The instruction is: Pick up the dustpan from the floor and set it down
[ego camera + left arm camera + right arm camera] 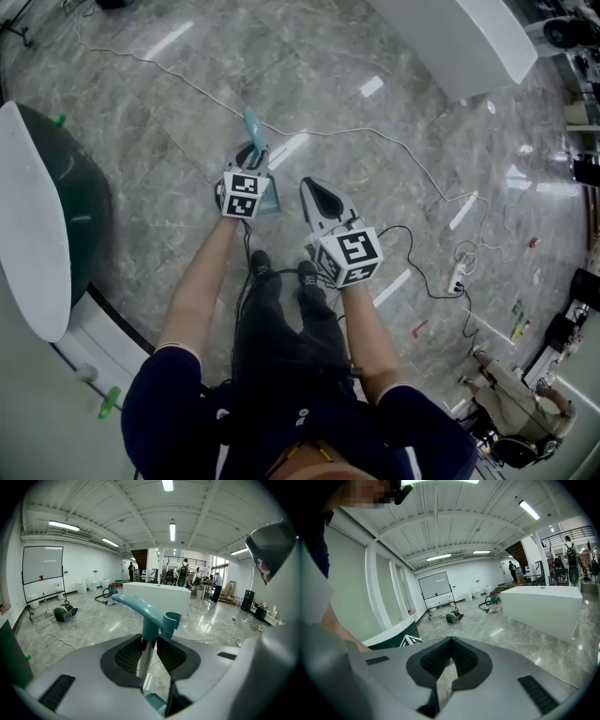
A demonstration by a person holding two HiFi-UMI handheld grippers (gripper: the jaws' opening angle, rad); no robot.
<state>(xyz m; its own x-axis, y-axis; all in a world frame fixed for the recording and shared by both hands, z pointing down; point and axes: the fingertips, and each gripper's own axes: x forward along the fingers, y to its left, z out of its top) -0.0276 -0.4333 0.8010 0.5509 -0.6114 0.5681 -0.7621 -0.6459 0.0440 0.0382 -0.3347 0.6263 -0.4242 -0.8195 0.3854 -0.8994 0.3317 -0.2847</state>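
I'm seeing little of the dustpan (252,127) from the head view. Only its teal handle is poking out past the left gripper (253,157), and the pan is mostly hiding under that gripper's marker cube (242,194). So I'm not able to tell whether the pan is touching the floor (169,112) or hanging just above it. My own legs are blocking the ground between the two arms.

The left gripper view is giving me what the head view is not. The left gripper (149,645) is clamping its jaws on the dustpan's (146,611) pale shaft, just below the teal handle, which is standing upright in front of me. A teal corner of the pan is peeking out at the bottom edge, cut off, so I'm unable to see whether anything is lying in it.

The right gripper (451,644) is carrying nothing, its jaws meeting at the tips. In the head view it (312,189) is hovering just beside the left one, apart from the dustpan.

A cable (375,136) is trailing across the floor beyond the handle, towards a white block (459,37).
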